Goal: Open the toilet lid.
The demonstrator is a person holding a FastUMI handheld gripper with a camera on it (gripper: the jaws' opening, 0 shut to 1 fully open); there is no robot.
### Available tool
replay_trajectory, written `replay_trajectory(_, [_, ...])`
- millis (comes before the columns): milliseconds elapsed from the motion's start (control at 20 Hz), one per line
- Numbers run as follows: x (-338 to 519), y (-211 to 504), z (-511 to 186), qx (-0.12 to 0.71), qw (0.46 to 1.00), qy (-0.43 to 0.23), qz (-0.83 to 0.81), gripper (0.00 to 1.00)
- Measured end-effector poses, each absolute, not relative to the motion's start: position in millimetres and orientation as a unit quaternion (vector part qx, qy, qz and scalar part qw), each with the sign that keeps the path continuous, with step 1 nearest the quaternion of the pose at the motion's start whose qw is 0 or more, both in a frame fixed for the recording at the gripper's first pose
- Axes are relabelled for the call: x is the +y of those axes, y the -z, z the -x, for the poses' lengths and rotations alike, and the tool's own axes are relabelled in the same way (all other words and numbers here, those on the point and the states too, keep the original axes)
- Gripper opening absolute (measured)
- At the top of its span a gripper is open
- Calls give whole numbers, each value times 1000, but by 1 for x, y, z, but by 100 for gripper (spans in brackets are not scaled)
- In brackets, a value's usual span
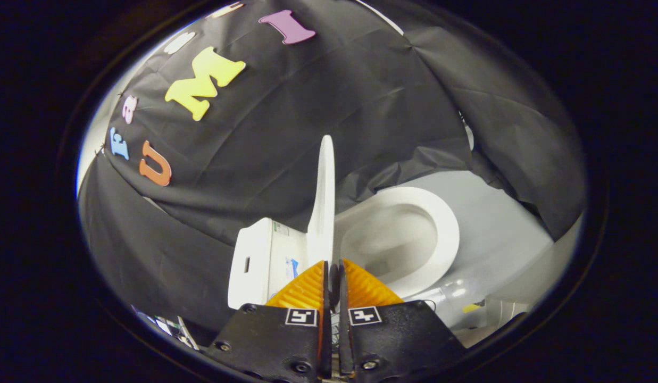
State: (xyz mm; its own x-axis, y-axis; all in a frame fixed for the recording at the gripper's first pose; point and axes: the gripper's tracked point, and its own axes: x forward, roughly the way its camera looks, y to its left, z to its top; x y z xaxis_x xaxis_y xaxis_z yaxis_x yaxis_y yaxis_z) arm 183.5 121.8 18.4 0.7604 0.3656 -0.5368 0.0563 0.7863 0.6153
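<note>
1. My hand-held gripper (pixel 333 268) sits rolled to one side, so the whole toilet reads as tipped over in my view; the two fingers (pixel 307 290) run forward from the 6 o'clock position toward the middle of the scene.

2. The fingers are drawn in narrow — only a thin dark slit remains between them. I see nothing pressed between the pads; whether the tips touch the lid's edge I cannot tell.

3. The toilet lid (pixel 323 202) is raised and seen edge-on, a slim white slab running from just ahead of the fingertips toward 12 o'clock. Its lower end meets the tips almost in line with the gap between them.

4. At 2 o'clock from the tips lies the toilet seat (pixel 446 234), a white ring around the open bowl (pixel 392 239), which is uncovered.

5. At 10 o'clock from the tips stands the white tank (pixel 257 260), on the far side of the lid from the bowl. It has a small dark slot on its face.

6. Writing: a small label (pixel 280 229) sits on the tank near the lid hinge, and a blue mark (pixel 294 266) lower down — both too small for me to read. Each finger base carries a square black-and-white marker (pixel 301 317).

7. The grey floor (pixel 499 223) spreads beyond the seat.
</note>
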Motion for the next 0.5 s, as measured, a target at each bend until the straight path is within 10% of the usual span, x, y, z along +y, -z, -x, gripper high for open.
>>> replay_trajectory(500, [163, -47, -179, 320, 905, -73, -270, 12])
